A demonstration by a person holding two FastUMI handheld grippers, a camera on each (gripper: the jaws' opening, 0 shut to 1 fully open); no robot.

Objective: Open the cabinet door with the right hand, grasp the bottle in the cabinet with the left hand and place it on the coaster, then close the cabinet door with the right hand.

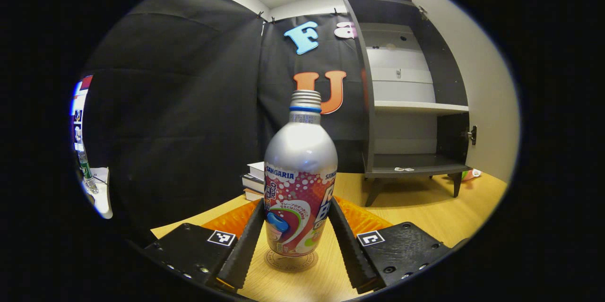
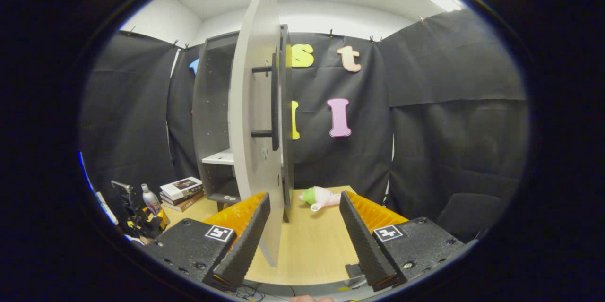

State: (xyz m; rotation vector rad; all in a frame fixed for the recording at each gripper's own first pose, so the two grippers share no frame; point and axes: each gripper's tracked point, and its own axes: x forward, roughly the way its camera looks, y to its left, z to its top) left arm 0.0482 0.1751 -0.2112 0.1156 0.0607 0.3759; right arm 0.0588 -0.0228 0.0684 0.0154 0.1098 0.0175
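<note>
Open cabinet, shelves apparently bare.

bottle: glossy metal | table: smooth wood | cabinet door: matt

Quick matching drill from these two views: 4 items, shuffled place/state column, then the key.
Items:
1. bottle
2. door
3. books
4. plush toy

States:
A. stacked on the table, left of the cabinet
B. swung open, edge-on between the right gripper's jaws
C. upright on the coaster, between the left gripper's jaws
D. lying on the table behind the door

Pairs: 1-C, 2-B, 3-A, 4-D
</note>
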